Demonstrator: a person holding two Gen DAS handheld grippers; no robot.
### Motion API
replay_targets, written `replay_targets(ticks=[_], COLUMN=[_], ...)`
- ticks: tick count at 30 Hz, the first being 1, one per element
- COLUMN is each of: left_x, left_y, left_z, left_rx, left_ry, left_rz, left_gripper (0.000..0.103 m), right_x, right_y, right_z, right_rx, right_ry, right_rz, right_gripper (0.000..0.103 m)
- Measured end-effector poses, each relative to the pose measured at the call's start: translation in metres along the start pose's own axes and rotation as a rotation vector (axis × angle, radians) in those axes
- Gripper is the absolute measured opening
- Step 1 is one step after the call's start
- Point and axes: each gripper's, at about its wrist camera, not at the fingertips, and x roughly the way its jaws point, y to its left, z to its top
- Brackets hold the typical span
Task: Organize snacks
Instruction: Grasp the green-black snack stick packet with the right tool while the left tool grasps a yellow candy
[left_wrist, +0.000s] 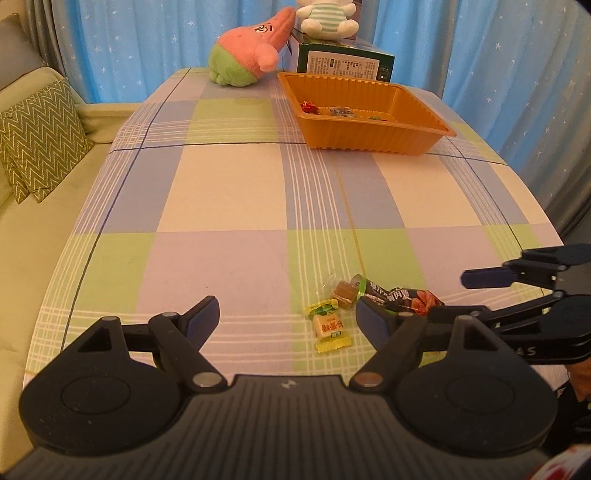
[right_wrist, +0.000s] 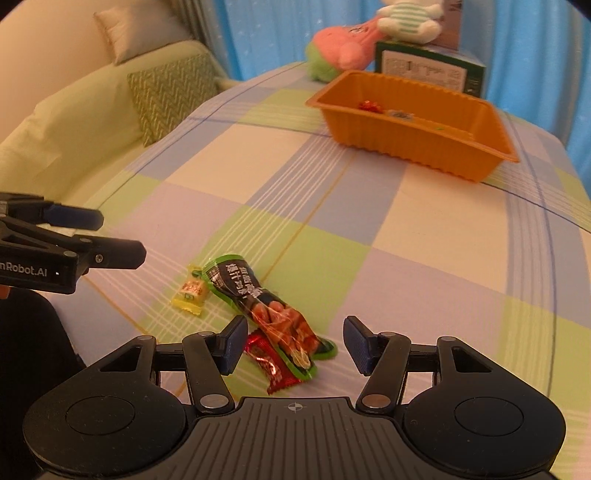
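left wrist view: three snacks on table (left_wrist: 229, 192), three in orange tray (left_wrist: 369, 144); both grippers' jaws open, empty.

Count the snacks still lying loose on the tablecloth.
4: yellow candy, clear-wrapped brown candy, long green sausage pack, red packet partly under it. Others could be hidden.

Warm, even indoor light, soft shadows under each tool; fisheye bends the tablecloth (left_wrist: 229, 192) edges (dark vignette in top corners), right view slightly soft.
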Motion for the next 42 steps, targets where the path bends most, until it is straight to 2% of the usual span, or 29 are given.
replay_targets(ticks=[6,8,10,11,16,19,24,29,36,38,42], left_x=[0.013,0.016,0.018,0.019,0.022,0.025,0.028,0.033,0.039,0.041,0.047], left_y=[0.004,0.005,0.005,0.005,0.005,0.003,-0.003,-0.008,-0.007,-0.008,-0.013], left_z=[0.002,0.003,0.004,0.005,0.006,0.007,0.006,0.004,-0.001,-0.002,-0.004], left_rx=[-0.007,-0.009,-0.012,-0.014,-0.013,-0.013,-0.007,-0.001,-0.046,-0.041,-0.021], left_ry=[0.024,0.029,0.031,0.032,0.035,0.04,0.047,0.062,0.072,0.076,0.086], left_rz=[-0.01,-0.012,-0.013,-0.014,-0.018,-0.023,-0.039,-0.061,-0.087,-0.087,-0.087], left_gripper=[0.078,0.078,0.078,0.078,0.078,0.078,0.076,0.073,0.072,0.07,0.058], right_x=[0.035,0.043,0.05,0.051,0.047,0.039,0.026,0.021,0.038,0.038,0.034], right_y=[0.005,0.005,0.004,0.002,-0.018,-0.035,-0.059,-0.064,-0.052,-0.05,-0.053], right_z=[0.013,0.016,0.019,0.02,0.02,0.017,0.009,0.005,0.006,0.004,-0.001], right_rx=[-0.092,-0.109,-0.107,-0.101,-0.005,0.082,0.207,0.196,0.113,0.113,0.173], right_ry=[0.053,0.066,0.082,0.084,0.061,0.046,0.025,-0.001,0.009,0.002,-0.016], right_rz=[0.035,0.041,0.045,0.043,0.008,-0.059,-0.119,-0.118,-0.14,-0.154,-0.155], right_gripper=[0.058,0.053,0.043,0.042,0.03,0.03,0.031,0.031,0.032,0.032,0.03])
